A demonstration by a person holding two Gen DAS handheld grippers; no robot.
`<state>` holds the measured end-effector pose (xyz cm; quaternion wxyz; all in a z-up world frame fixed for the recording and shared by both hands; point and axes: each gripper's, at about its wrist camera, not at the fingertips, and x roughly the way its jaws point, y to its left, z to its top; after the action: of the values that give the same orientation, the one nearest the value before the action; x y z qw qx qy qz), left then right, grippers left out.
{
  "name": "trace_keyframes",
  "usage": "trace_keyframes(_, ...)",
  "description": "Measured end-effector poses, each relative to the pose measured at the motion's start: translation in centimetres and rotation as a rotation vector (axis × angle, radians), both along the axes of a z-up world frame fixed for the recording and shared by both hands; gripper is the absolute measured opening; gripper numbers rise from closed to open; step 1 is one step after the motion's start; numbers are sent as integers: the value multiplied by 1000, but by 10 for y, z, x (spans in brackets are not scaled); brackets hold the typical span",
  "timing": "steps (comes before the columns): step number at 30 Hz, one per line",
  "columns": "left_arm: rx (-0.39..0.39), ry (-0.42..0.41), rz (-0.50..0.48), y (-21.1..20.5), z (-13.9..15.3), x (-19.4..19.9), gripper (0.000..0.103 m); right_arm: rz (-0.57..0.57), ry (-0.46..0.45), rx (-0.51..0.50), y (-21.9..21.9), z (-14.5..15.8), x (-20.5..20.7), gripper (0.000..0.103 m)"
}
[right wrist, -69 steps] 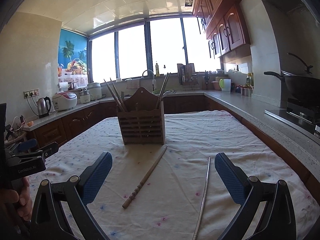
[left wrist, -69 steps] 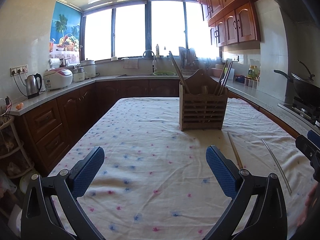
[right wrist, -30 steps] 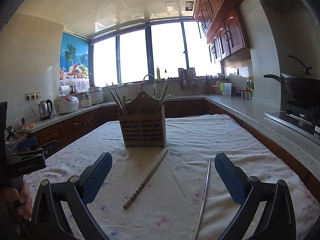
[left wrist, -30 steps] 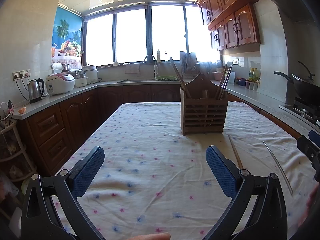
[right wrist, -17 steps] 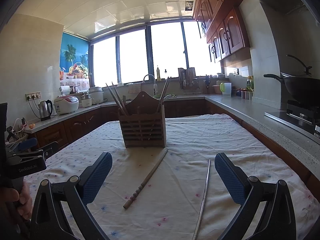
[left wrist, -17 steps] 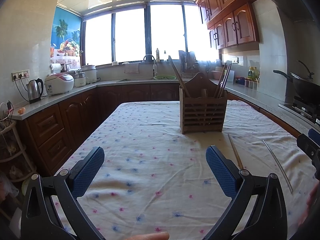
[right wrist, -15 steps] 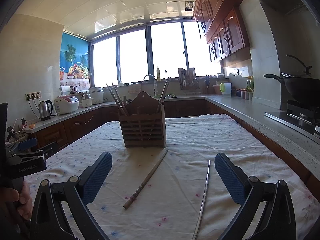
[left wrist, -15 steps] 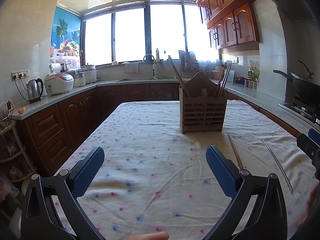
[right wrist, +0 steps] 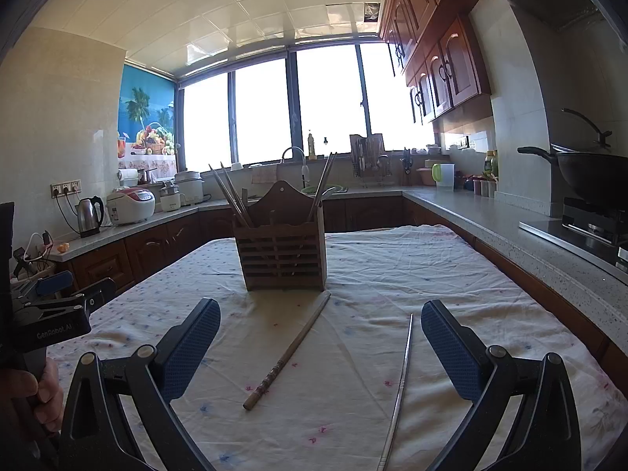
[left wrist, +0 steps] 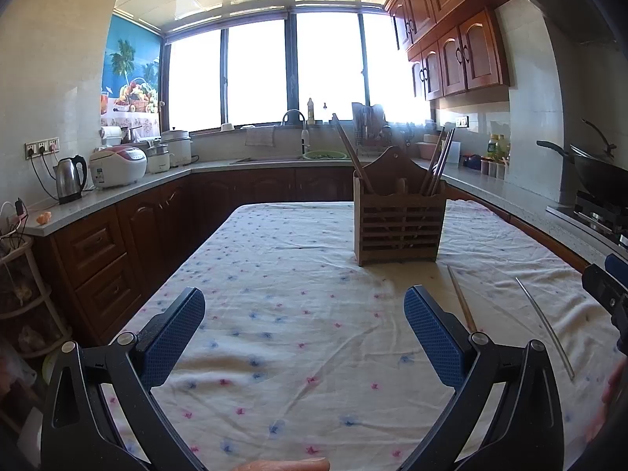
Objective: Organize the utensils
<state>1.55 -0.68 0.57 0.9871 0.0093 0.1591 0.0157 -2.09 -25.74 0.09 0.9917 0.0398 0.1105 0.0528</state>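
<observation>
**Two chopsticks loose, both grippers empty**

The slatted brown wooden utensil holder (right wrist: 283,253) stands far on the floral white tabletop (right wrist: 412,274), sticks already inside. Nearer lie a wooden chopstick (right wrist: 288,351) and, right of it, a thin metal chopstick (right wrist: 401,384) (apart). Left gripper (left wrist: 304,337) and right gripper (right wrist: 320,347) fingers spread wide, holding nothing.

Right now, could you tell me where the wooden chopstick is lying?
In the right wrist view, the wooden chopstick lies on the tablecloth before the holder, left of the metal chopstick.
</observation>
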Motion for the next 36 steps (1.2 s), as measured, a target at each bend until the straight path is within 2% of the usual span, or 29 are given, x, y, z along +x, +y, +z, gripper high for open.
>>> trace_keyframes(36, 1, -4, -17, -4, -2, -1, 103, 9, -7, 6, 3, 6, -3, 103)
